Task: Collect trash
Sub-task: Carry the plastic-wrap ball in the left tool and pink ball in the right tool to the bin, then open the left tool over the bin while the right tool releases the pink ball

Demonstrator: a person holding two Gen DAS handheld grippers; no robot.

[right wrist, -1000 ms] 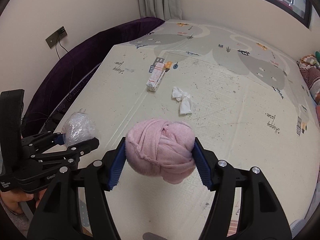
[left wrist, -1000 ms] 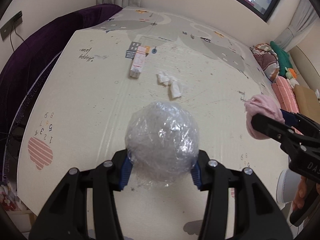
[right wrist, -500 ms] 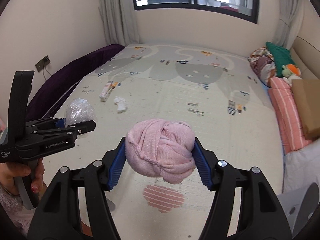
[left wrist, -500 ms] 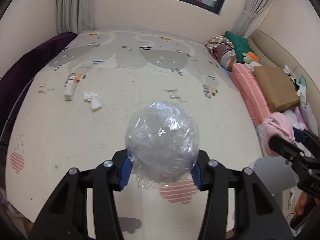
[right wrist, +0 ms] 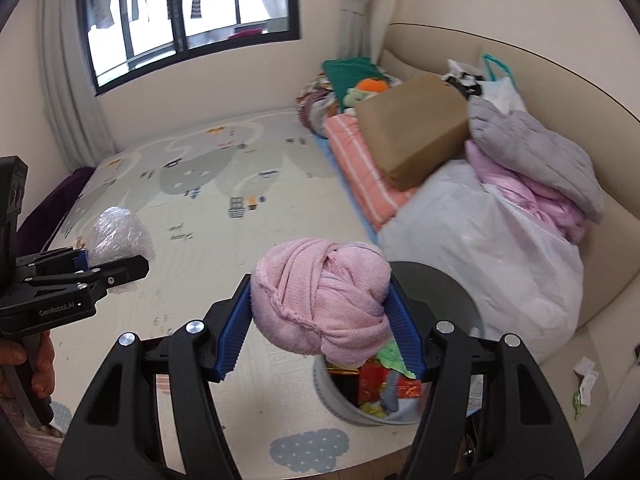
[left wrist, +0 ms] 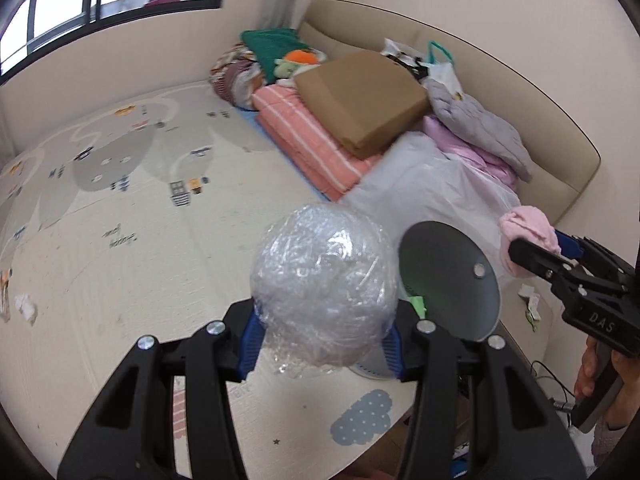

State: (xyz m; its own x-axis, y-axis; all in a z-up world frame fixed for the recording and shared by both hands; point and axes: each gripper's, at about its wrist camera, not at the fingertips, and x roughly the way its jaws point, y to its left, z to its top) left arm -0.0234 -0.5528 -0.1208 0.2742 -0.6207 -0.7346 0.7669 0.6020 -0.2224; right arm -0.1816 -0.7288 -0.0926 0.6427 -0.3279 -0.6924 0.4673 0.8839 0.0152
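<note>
The pink cloth ball point(right wrist: 320, 300), tightly knotted, is gripped by the right gripper point(right wrist: 320, 320) just above the open trash bin point(right wrist: 340, 404), already partly filled. The left gripper point(left wrist: 322, 340) clamps a crinkled clear plastic ball point(left wrist: 324, 288) near the bin. I judge both drops remain; a tissue point(left wrist: 26, 306) lies far left.

Both grippers are matte black plastic. The left gripper point(left wrist: 322, 346) has 2 forked arms with round silver screws and ribbed blue pads point(left wrist: 250, 340). The right gripper point(right wrist: 322, 334) matches it. White lettering marks their sides, and bare fingers point(right wrist: 42, 364) wrap one handle.
</note>
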